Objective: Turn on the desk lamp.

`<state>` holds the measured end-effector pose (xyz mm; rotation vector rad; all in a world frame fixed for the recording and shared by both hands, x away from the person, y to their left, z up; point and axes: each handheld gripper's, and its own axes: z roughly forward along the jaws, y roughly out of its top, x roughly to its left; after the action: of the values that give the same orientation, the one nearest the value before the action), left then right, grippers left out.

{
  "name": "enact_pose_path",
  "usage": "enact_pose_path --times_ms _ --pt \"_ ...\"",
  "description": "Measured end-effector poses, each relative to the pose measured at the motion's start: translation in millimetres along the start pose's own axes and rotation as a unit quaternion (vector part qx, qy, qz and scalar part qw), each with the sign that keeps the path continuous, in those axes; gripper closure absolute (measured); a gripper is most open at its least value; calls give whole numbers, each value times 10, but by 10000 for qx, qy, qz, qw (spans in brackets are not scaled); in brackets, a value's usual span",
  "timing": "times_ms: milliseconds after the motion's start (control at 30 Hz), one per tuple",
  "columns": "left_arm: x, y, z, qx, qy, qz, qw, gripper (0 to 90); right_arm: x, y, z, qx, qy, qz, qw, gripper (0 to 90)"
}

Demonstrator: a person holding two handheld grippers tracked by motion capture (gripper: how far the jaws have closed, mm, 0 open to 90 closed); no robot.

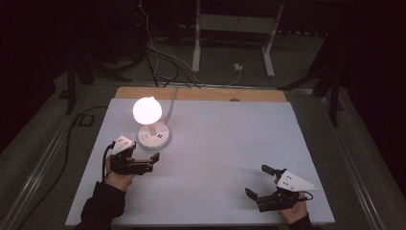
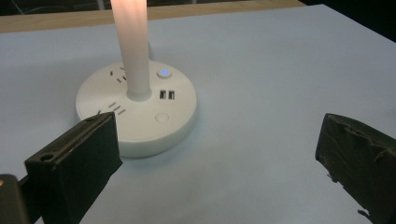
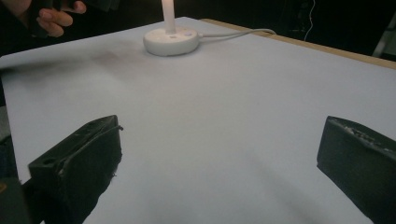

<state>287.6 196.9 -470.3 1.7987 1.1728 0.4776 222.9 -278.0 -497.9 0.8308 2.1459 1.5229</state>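
Observation:
A small lamp stands at the table's left with its round bulb (image 1: 147,109) glowing above a white round base (image 1: 153,137). My left gripper (image 1: 151,163) sits just in front of that base, open and holding nothing. In the left gripper view the base (image 2: 140,112) lies close ahead between the wide jaws, a blue-lit button (image 2: 164,73) beside the bright stem (image 2: 133,46). My right gripper (image 1: 257,180) rests near the front right of the table, open, with bare sheet between its jaws (image 3: 219,154). Far off in that view stands the lamp base (image 3: 170,41).
A pale sheet (image 1: 230,139) covers the table, with a wooden strip (image 1: 201,94) along the far edge. The lamp's white cable (image 3: 233,33) runs off the back. Beyond, on the dark floor, are loose cables and a white stand frame (image 1: 234,38).

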Motion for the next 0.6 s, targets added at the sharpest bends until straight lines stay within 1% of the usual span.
enact_pose_path --times_ms 33,133,167,233,267,300,367,400,467,500,533,600 --pt "1 -13 -16 5 29 24 10000 4 0 0 0 0 0 0 10000 0" --pt "5 -53 -63 8 26 24 10000 4 -2 -1 -4 2 -3 7 10000 0" --pt "6 -84 -97 22 7 50 10000 4 0 1 -6 4 -9 -8 10000 0" --pt "8 -101 -114 18 15 61 10000 4 1 0 -3 4 -6 -23 10000 0" --pt "17 -119 -132 16 -18 53 10000 4 1 0 -3 4 -6 -23 10000 0" --pt "24 -137 -149 31 0 49 10000 4 1 -1 -1 8 -7 -13 10000 0" --pt "41 -176 -184 35 -27 44 10000 4 2 -3 3 11 -5 -16 10000 0" --pt "46 -193 -199 63 -3 58 10000 5 2 -3 4 12 -4 -6 10000 0" --pt "51 -260 -239 108 -20 53 9999 5 2 -4 6 24 -7 -2 10000 0" --pt "51 -260 -239 108 -20 53 9999 4 3 -6 7 30 -8 -12 10000 0" --pt "46 -315 -262 156 -58 98 9998 4 6 -6 7 34 -5 -8 10000 0" --pt "45 -345 -273 168 -48 102 9998 4 8 -5 8 33 -3 -1 10000 0"
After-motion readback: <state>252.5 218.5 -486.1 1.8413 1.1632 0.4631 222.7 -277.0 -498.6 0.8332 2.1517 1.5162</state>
